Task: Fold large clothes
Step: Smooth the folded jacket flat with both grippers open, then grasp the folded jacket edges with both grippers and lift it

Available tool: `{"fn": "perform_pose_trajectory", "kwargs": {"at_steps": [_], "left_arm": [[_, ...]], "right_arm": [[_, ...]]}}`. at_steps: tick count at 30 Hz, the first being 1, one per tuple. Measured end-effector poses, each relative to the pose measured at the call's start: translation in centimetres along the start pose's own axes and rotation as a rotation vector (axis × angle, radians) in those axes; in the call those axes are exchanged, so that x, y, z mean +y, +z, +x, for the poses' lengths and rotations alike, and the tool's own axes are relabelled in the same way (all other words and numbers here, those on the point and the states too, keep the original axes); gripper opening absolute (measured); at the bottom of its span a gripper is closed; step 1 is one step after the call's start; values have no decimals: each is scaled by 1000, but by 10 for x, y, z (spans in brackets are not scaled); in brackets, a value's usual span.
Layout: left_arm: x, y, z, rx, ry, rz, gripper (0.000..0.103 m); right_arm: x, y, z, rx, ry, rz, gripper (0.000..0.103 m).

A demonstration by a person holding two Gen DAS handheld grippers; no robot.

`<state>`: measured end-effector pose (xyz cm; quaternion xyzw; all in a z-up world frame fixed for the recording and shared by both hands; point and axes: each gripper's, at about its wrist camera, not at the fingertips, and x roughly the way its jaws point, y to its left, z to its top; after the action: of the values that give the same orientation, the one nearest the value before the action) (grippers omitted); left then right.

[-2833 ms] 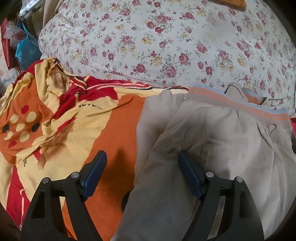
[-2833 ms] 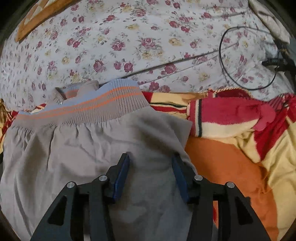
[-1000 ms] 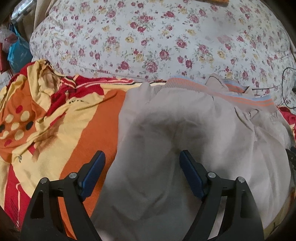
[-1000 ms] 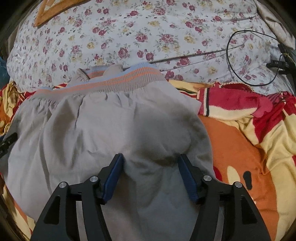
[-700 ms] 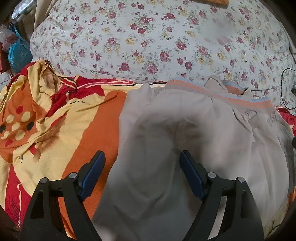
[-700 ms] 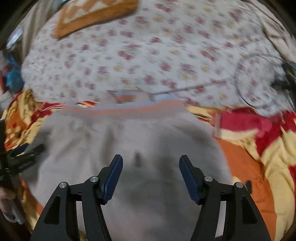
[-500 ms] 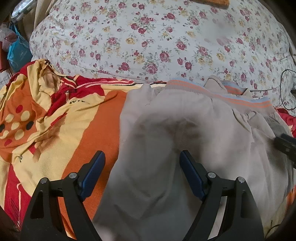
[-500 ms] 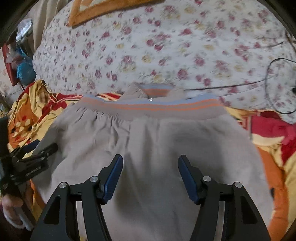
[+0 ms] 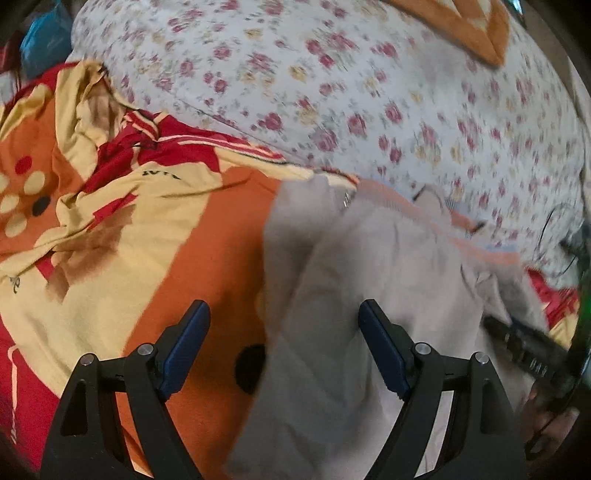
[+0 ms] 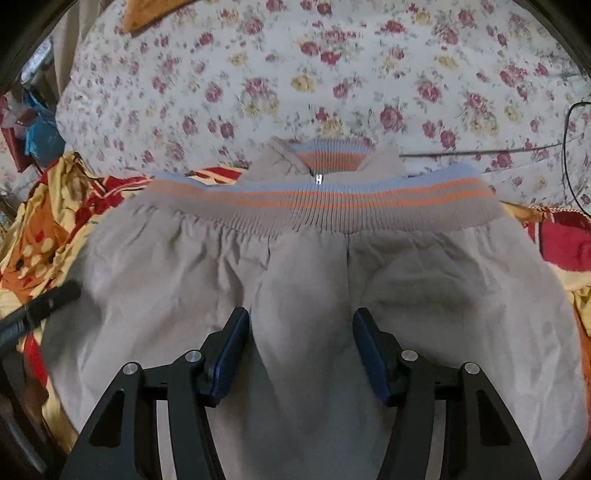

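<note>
A beige garment point(image 10: 303, 266) with a ribbed band point(image 10: 325, 206) striped blue and orange lies spread on the bed. My right gripper point(image 10: 301, 315) hovers open above its middle, with cloth below the fingers and nothing pinched. In the left wrist view the same garment point(image 9: 369, 266) fills the right half. My left gripper point(image 9: 283, 310) stands open over the garment's left edge, one finger over the orange blanket point(image 9: 207, 258) and the other over the cloth. The right gripper's finger point(image 9: 524, 347) shows at the right rim, and the left gripper's finger point(image 10: 37, 306) at the left of the right wrist view.
The orange, yellow and red blanket point(image 10: 40, 236) lies bunched under and beside the garment. A floral sheet point(image 10: 295, 81) covers the bed behind. A black cable point(image 10: 565, 147) loops at the right. An orange cushion point(image 9: 472, 29) lies far back and a blue bag point(image 9: 44, 40) at the far left.
My right gripper has swung left from the garment's right side to its middle. The left gripper has shifted and rolled toward the garment's left edge. Both stay open.
</note>
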<state>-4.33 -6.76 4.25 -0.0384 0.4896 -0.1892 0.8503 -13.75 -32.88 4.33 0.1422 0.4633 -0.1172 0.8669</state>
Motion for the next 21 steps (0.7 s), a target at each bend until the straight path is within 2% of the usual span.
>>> {"fn": "perform_pose_trajectory", "kwargs": {"at_steps": [4,6,9,14,17,21], "left_arm": [[19,7,11,82,-77,-55,86],[23,6,22,122,-88,-87,86],[23,3,29,125,-119,-128,86],[-2,4,32,93,-130,-29,86],[-4,5,46,131,-150,-33,86],[-11,8,49,138,-185,-18,87]], "right_arm": [[-8,-5,-12,-5,19,-3,60],[-14,-6,-15,-11,37,23,60],[-22,-7,-14,-7,68,60,60],[-24,-9,-8,-1,92,75,60],[-28,-10,-7,2,109,97,60],[-31,-10,-6,2,121,106,60]]}}
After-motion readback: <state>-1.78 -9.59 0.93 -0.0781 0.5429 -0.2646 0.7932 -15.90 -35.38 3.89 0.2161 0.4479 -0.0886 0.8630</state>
